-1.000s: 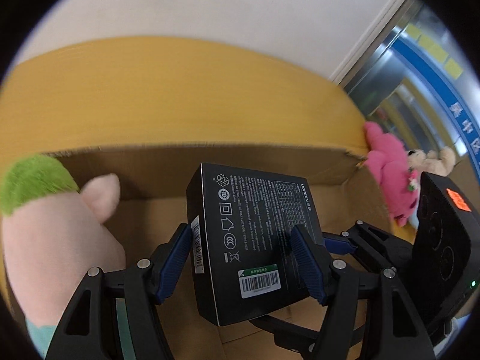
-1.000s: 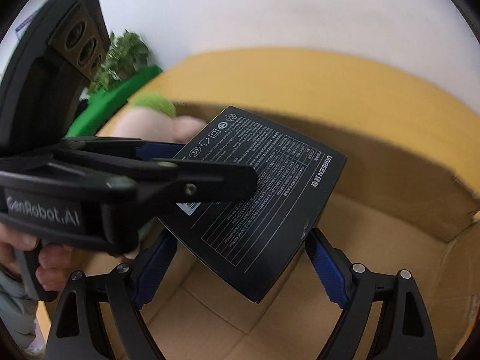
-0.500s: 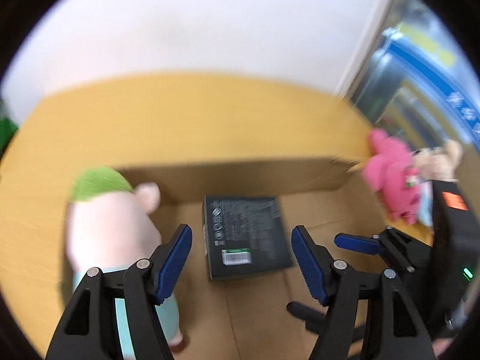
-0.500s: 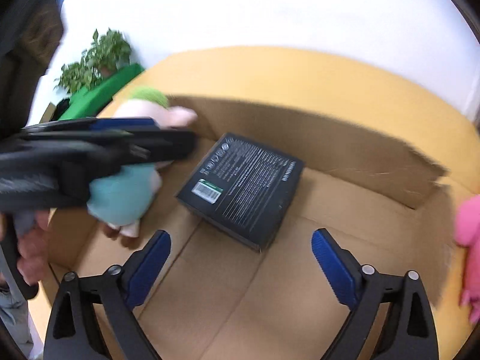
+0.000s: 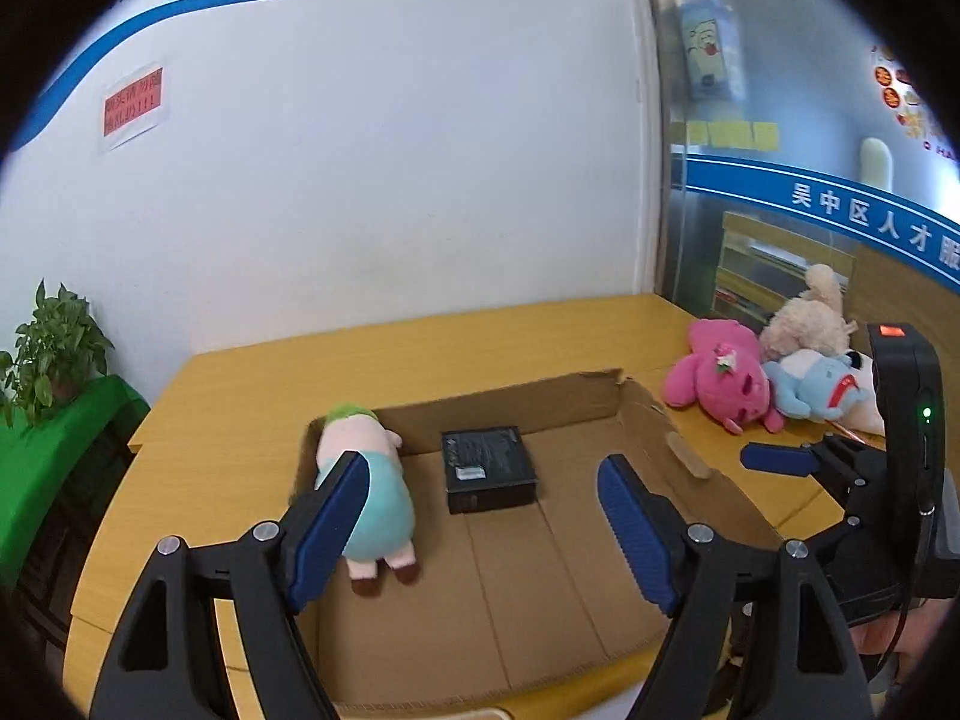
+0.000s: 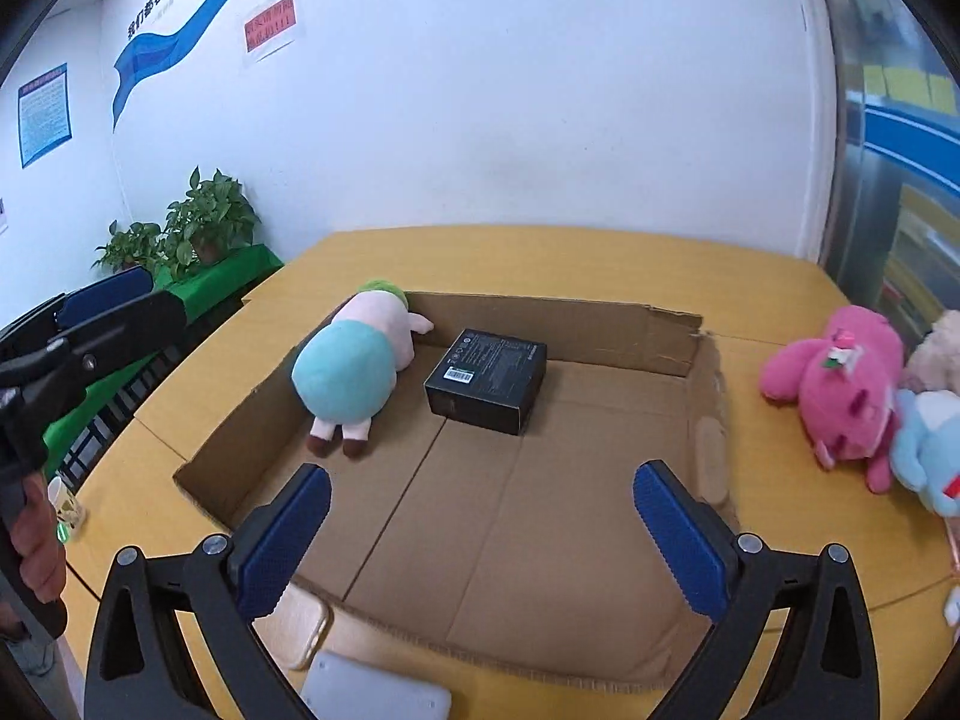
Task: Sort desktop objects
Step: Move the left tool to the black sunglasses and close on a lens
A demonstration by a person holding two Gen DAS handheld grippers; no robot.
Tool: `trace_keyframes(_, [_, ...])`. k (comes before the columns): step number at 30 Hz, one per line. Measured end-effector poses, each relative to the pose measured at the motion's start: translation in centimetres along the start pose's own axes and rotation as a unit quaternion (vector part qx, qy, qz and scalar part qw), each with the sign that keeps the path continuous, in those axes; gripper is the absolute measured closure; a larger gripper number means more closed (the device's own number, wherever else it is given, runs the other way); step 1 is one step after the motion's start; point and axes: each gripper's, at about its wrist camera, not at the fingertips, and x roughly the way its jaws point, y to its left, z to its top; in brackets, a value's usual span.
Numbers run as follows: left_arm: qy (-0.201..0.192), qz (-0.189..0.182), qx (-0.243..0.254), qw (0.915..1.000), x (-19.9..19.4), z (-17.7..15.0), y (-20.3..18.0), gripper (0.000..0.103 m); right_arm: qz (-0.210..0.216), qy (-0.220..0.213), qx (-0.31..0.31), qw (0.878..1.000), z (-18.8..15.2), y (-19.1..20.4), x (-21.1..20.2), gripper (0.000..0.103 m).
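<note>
Black box (image 6: 487, 379) lies flat on the floor of the open cardboard tray (image 6: 678, 354), barcode label up, toward the back wall. Nothing touching it. Green-haired plush doll (image 6: 354, 375) lies face down just to its left, against the tray's left wall; a small gap between the two.

Left gripper (image 5: 480, 531): jaws opening, wide apart, nothing between the blue pads, held above the near end of the tray. Right gripper (image 6: 483, 540): jaws opening, very wide, also empty and clear of the box.

On the yellow table (image 6: 540, 258), right of the tray: pink plush (image 6: 840, 390), light-blue plush (image 6: 927, 450) and cream plush (image 5: 807, 318), bunched together and touching. Near front edge of the tray: a beige flat item and a white one (image 6: 375, 693), possibly phones or cases; too cropped to tell. Potted plants (image 6: 204, 222) on a green-covered stand at left.
</note>
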Motion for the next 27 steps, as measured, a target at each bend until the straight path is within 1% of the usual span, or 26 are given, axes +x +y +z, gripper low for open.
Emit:
trace_keyframes(2, [-0.001, -0.007, 0.001, 1.0, -0.9, -0.4, -1.2, 0.024, -0.001, -0.004, 0.0, 1.0, -0.5, 0.7, -1.3, 0.0])
trace_keyframes(4, [0.0, -0.015, 0.0, 0.9999, -2.2, -1.0, -1.5, 0.024, -0.006, -0.008, 0.004, 1.0, -1.7, 0.9, -2.4, 0.0])
trace_keyframes(7, [0.012, -0.031, 0.006, 0.9994, -2.9, -2.5, -2.8, 0.024, -0.01, -0.012, 0.021, 1.0, -3.9, 0.0, -4.0, 0.0])
trace_keyframes(10, [0.03, -0.049, 0.018, 0.9982, -2.7, -4.7, -4.4, 0.024, -0.013, 0.001, 0.059, 0.998, -6.8, -2.3, -5.4, 0.0])
trace_keyframes(12, [0.048, -0.077, 0.027, 0.9955, -2.3, -6.5, -5.7, 0.024, -0.023, 0.016, 0.084, 0.996, -8.9, -4.1, -5.9, 0.0])
trace_keyframes(14, [0.073, -0.098, 0.039, 0.9917, -1.3, -8.2, -7.3, 0.024, -0.018, 0.034, 0.124, 0.991, -11.4, -6.2, -6.1, 0.0])
trace_keyframes(15, [0.085, -0.107, 0.044, 0.9897, -0.8, -9.0, -8.1, 0.024, -0.017, 0.047, 0.154, 0.987, -13.0, -7.7, -6.1, 0.0])
trace_keyframes(17, [0.107, -0.128, 0.064, 0.9838, 0.2, -10.7, -9.9, 0.024, -0.009, 0.059, 0.195, 0.979, -14.9, -9.4, -5.7, 0.0])
trace_keyframes(19, [0.12, -0.15, 0.085, 0.9777, 1.0, -12.0, -11.6, 0.024, 0.0, 0.066, 0.226, 0.972, -16.8, -10.9, -5.7, 0.0])
trace_keyframes(21, [0.136, -0.18, 0.111, 0.9678, 1.9, -13.0, -13.6, 0.024, -0.009, 0.074, 0.236, 0.969, -18.0, -11.7, -5.7, 0.0])
trace_keyframes(23, [0.152, -0.201, 0.127, 0.9593, 2.8, -13.7, -15.2, 0.024, -0.004, 0.075, 0.249, 0.966, -18.7, -12.4, -5.8, 0.0])
trace_keyframes(26, [0.187, -0.224, 0.152, 0.9442, 4.7, -15.1, -17.6, 0.024, -0.003, 0.075, 0.261, 0.962, -19.4, -13.4, -5.9, 0.0])
trace_keyframes(27, [0.196, -0.228, 0.157, 0.9407, 5.1, -15.6, -18.2, 0.024, 0.0, 0.078, 0.267, 0.961, -19.6, -13.7, -5.9, 0.0])
